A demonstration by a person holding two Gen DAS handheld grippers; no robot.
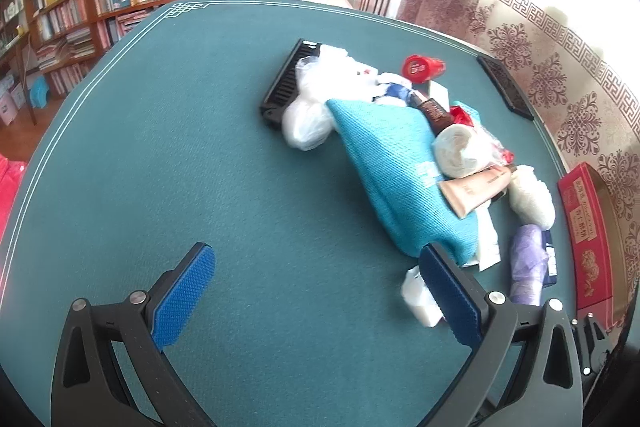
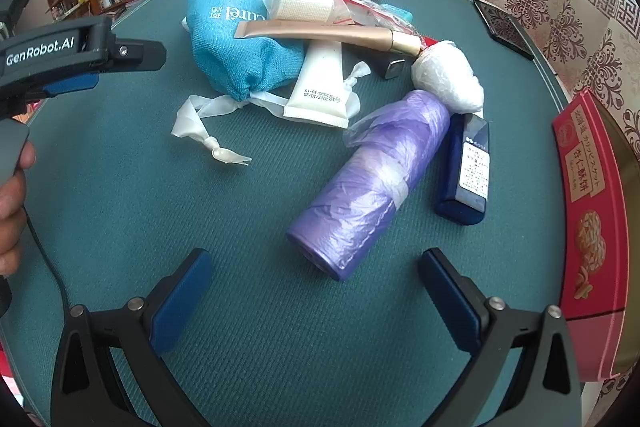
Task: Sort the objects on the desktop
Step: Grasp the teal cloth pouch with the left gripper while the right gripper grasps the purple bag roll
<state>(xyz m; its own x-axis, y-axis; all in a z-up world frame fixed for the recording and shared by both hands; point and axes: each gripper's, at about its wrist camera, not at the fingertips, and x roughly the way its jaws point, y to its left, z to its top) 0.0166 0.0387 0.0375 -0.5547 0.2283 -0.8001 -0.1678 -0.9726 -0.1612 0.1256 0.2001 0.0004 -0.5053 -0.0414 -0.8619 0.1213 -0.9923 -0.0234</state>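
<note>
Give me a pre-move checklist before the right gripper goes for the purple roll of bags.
1. Right gripper jaws wide and holding nothing: ok.
2. Purple roll lies free on the green table, its near end just ahead of the jaws: ok.
3. Nothing stacked on the roll: not ok; the white plastic bundle rests against its far end.
4. Room beside the roll: not ok; the dark blue bottle lies close along its right side.
5. Left gripper out of the way, jaws open and empty over bare cloth: ok.
6. Whether the roll's loose outer sheet will slip in a grip: cannot tell.
</note>
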